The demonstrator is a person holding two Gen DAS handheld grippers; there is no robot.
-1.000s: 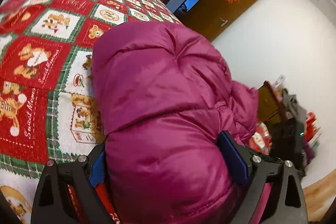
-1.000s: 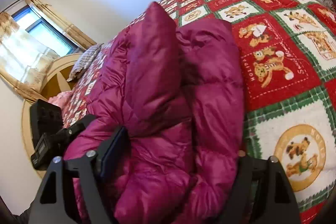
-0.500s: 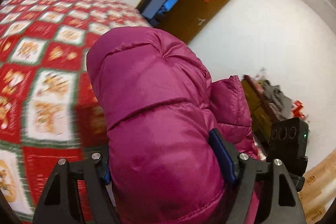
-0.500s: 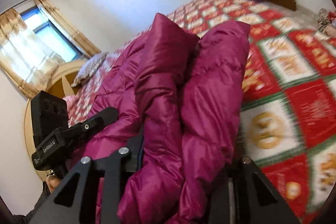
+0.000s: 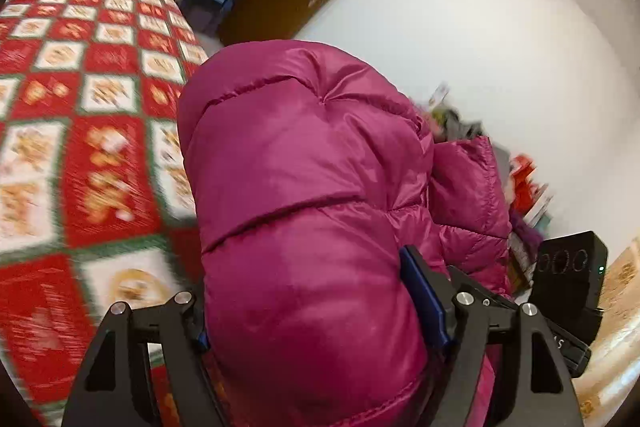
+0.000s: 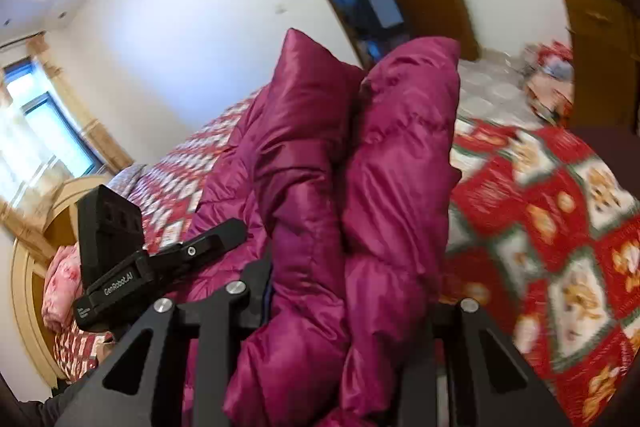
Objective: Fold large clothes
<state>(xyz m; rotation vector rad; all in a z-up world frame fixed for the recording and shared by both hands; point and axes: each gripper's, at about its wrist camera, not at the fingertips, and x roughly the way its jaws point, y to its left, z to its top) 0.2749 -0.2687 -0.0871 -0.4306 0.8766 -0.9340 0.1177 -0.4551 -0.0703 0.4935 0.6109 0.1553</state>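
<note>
Between the jaws of both tongs sits the magenta down jacket (image 5: 304, 211), carried above the red-and-green patchwork bedspread (image 5: 80, 155); we note the left gripper (image 5: 320, 311) clamped across one wide puffed roll of it, pads pressed into the quilting at either side; the right gripper (image 6: 348, 303) is closed narrower on two bunched layers that stand up toward 12 o'clock in its view. From each wrist the jacket runs straight ahead, its long axis along the fingers; the rest of the garment trails toward 9 o'clock from the right gripper, where the left gripper's body shows at about 8 o'clock. We judge the two hands equally engaged, neither nearer; the coming lay-down turns on the bedspread lying below and toward 3 o'clock of the right gripper, toward 9 o'clock of the left.
</note>
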